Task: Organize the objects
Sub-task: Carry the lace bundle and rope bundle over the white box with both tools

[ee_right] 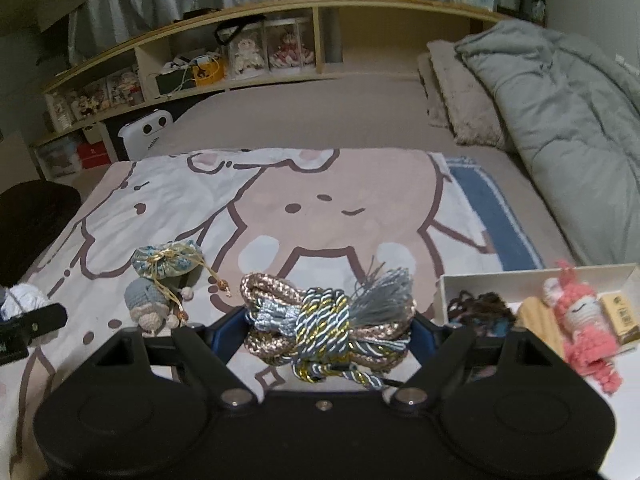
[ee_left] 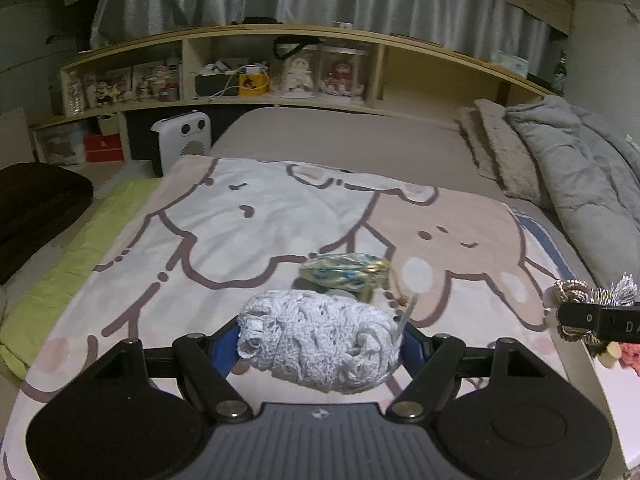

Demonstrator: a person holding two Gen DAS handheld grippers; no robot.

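Pale blue-white crocheted yarn bundle [ee_left: 318, 346] clamped in left claw [ee_left: 320, 344] above cartoon-printed bedspread [ee_left: 248, 216]; knotted gold-and-silver braided cord bundle [ee_right: 328, 326] clamped in right claw [ee_right: 332, 328]. Best carried level to white open box [ee_right: 500, 276], released low inside.

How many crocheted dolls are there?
2: a pink doll in the white box at right, and a blue-grey doll on the blanket beside the drawstring pouch. Others may be hidden.

White box [ee_right: 500, 278] cut off at right edge, shelf figurines [ee_left: 120, 90] too small to identify, blue pads hidden behind bundles
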